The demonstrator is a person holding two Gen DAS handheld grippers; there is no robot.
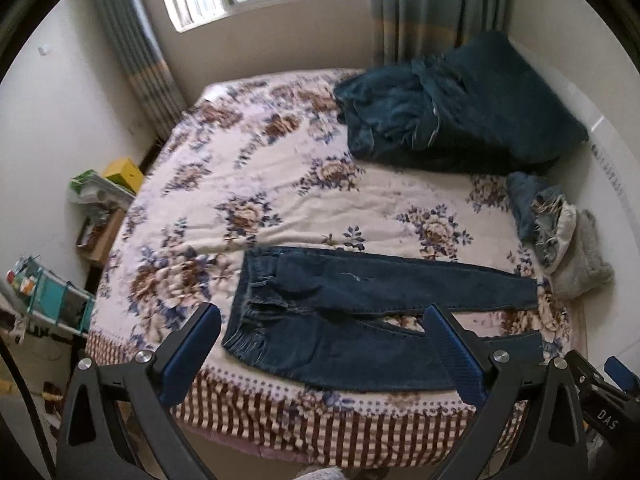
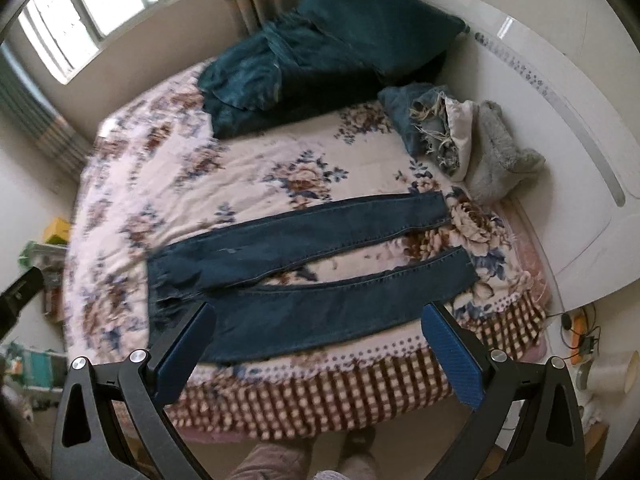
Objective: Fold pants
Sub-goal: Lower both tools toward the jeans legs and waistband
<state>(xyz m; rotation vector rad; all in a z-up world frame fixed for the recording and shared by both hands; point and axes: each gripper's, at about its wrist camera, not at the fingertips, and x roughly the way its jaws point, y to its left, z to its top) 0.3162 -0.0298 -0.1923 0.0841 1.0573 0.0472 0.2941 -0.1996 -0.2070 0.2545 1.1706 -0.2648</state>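
Floral-quilted bed [image 1: 280,184] carries dark blue denim pants [image 2: 304,276] spread flat, legs apart; left gripper [image 1: 320,344] and right gripper [image 2: 316,340] hover with jaws released, empty.

"DAS" on right hand-held gripper [image 1: 618,376]; no other legible text.

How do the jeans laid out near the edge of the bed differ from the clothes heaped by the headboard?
The dark jeans lie flat and spread, legs apart; the clothes pile is crumpled in a heap. The jeans are one dark blue garment; the pile mixes frayed light denim, white and grey pieces. Both rest on the floral bedspread, untouched by either tongs.
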